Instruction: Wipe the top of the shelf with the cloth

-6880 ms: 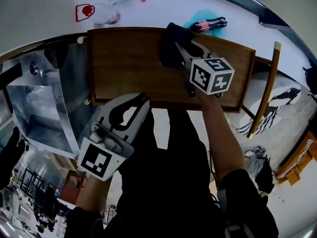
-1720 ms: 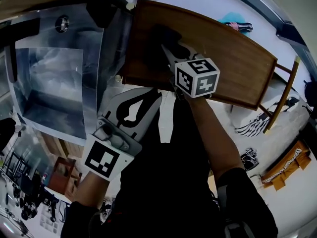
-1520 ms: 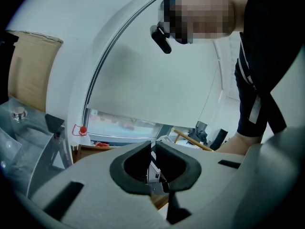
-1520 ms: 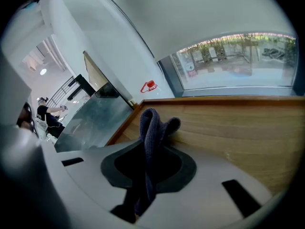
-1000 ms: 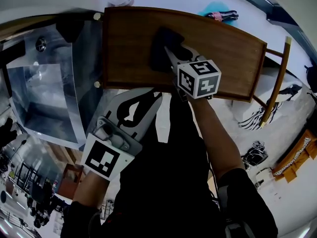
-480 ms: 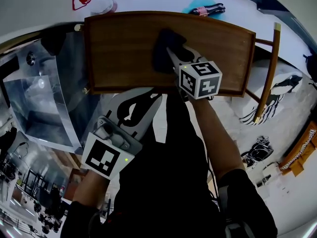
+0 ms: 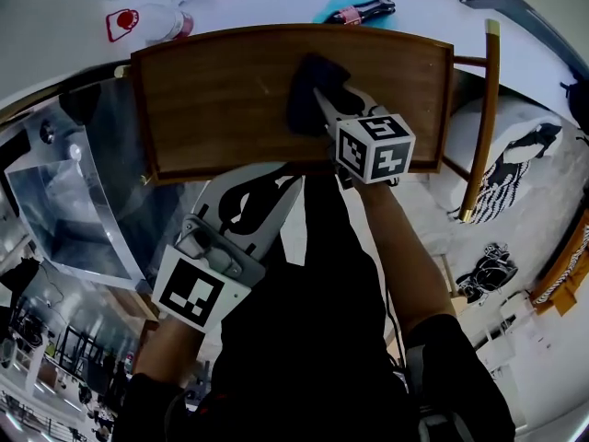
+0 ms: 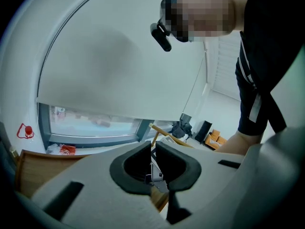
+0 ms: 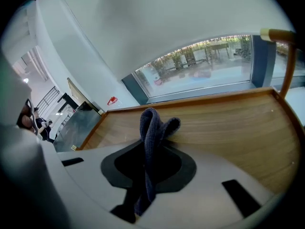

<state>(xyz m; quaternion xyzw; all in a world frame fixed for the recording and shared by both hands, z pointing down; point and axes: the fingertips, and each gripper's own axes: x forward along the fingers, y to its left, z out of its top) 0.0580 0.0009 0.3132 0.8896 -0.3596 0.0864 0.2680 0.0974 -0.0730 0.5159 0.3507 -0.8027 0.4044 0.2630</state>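
Note:
The shelf top point(image 7: 212, 99) is a brown wooden board with a low raised rim. A dark cloth point(image 7: 311, 92) lies bunched on it just right of the middle. My right gripper point(image 7: 324, 107) is shut on the cloth and holds it down on the wood. In the right gripper view the grey-blue cloth point(image 9: 151, 125) stands folded between the jaws of the right gripper point(image 9: 151, 150), with bare shelf top point(image 9: 228, 123) beyond. My left gripper point(image 7: 265, 190) hangs shut and empty in front of the shelf's near edge; in its own view the left gripper point(image 8: 153, 147) has its jaws together.
A dark bottle point(image 7: 361, 11) on a teal patch and a red-and-white item point(image 7: 124, 22) lie on the white sill behind the shelf. A shiny metal surface point(image 7: 69, 187) is at the left. A wooden post point(image 7: 480, 109) stands at the shelf's right end.
Over the last second my right gripper has slid the cloth rightward along the shelf top, from left of the middle to just right of it. The left gripper has stayed put.

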